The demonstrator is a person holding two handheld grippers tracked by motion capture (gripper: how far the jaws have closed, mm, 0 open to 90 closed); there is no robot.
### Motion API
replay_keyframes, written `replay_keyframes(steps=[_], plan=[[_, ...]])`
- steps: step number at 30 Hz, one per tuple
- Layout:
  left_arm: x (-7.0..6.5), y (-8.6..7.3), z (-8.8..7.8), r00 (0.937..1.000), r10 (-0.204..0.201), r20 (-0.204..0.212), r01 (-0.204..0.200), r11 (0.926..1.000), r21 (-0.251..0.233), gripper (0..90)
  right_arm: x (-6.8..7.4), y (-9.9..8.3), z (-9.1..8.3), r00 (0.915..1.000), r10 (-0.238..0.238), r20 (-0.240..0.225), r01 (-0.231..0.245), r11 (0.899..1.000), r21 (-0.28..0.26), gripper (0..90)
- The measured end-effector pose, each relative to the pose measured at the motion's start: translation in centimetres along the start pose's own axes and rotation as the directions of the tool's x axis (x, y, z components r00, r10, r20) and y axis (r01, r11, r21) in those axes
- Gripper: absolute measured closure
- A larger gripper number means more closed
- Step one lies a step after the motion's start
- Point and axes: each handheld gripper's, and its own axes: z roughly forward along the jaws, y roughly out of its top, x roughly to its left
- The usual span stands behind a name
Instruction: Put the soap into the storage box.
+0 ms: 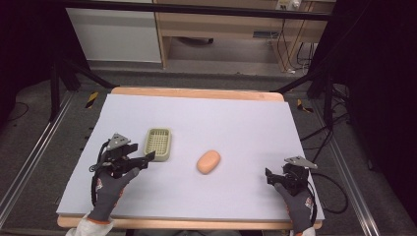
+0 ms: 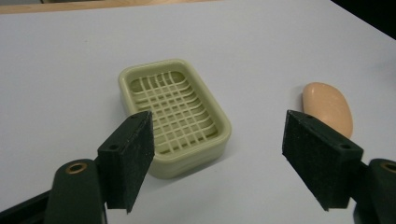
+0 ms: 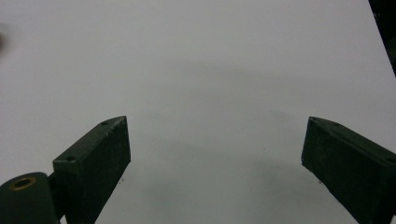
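A pale green soap dish (image 1: 158, 144) with a slatted grid floor sits on the white table sheet, left of centre. An orange oval soap bar (image 1: 208, 162) lies to its right, apart from it. My left gripper (image 1: 143, 160) is open just in front of the dish's near corner. In the left gripper view the dish (image 2: 173, 113) lies between and beyond the spread jaws, with the soap (image 2: 328, 107) past the right jaw. My right gripper (image 1: 273, 177) is open near the front right of the table; its own view shows my right gripper (image 3: 215, 163) over bare white sheet.
The white sheet (image 1: 236, 123) covers a wooden table whose edge (image 1: 196, 92) shows at the back. Metal frame legs, cables and wooden furniture stand beyond the table. Gloved hands hold both grippers from the front edge.
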Motion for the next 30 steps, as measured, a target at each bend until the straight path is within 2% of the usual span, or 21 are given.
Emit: replay_keyframes(steps=[9,30], plan=[[-2.0,1.0,1.5,0.9994,0.024,0.025,-0.024,0.9996,0.012,24.5,0.1,-0.1,0.2,0.9999,-0.015,-0.002,0.015,1.000,0.009,8.3],[-4.6,2.0,3.9,0.9972,0.058,0.047,-0.060,0.9979,0.027,24.2,0.2,-0.1,0.3,0.9998,-0.020,0.000,0.020,1.000,0.016,7.6]])
